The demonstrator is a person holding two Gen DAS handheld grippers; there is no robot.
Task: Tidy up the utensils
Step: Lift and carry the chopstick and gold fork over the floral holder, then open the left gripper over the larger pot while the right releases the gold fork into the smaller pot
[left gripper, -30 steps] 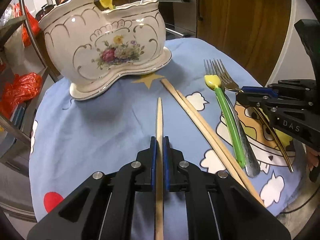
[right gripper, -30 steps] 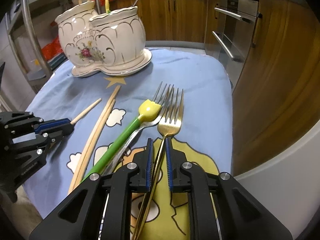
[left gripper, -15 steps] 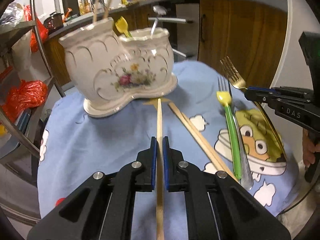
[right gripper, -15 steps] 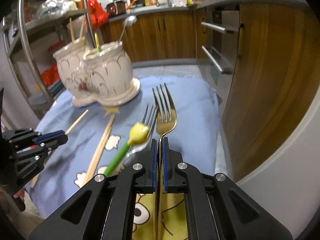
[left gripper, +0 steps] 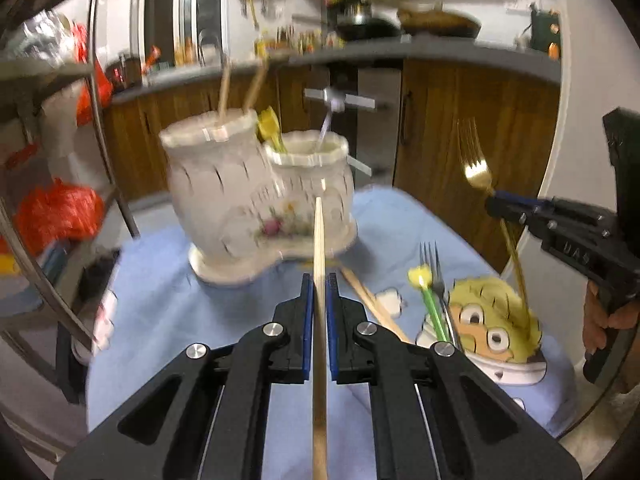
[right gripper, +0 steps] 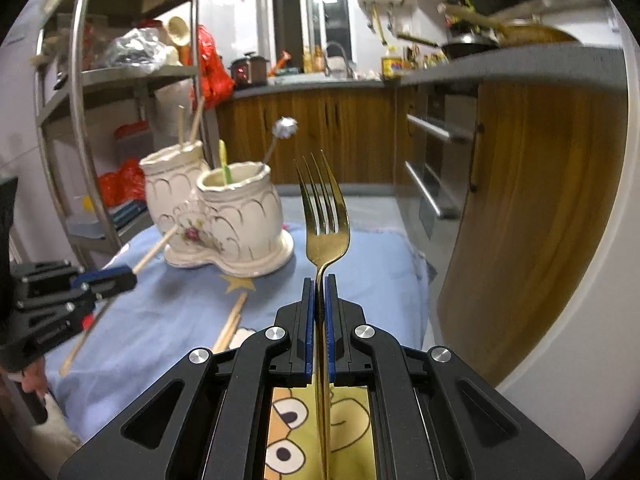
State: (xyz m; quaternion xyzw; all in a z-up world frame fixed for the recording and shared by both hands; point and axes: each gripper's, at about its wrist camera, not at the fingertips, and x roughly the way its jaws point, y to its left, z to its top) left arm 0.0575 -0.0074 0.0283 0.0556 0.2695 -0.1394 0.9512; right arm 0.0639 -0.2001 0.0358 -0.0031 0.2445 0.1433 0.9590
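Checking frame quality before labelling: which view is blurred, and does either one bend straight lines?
Left wrist view: motion-smeared, the ceramic holder and shelf streaked, only the chopstick in the left gripper crisp. Right wrist view: sharp on the gold fork. Both bow the counter edges, fisheye.

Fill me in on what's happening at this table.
A person is sorting utensils into a ceramic holder on a blue cloth. The left tongs are shut on a chopstick, and the right tongs are shut on a gold fork, both held above the table. Two chopsticks, a green utensil and a silver fork still lie on the cloth.
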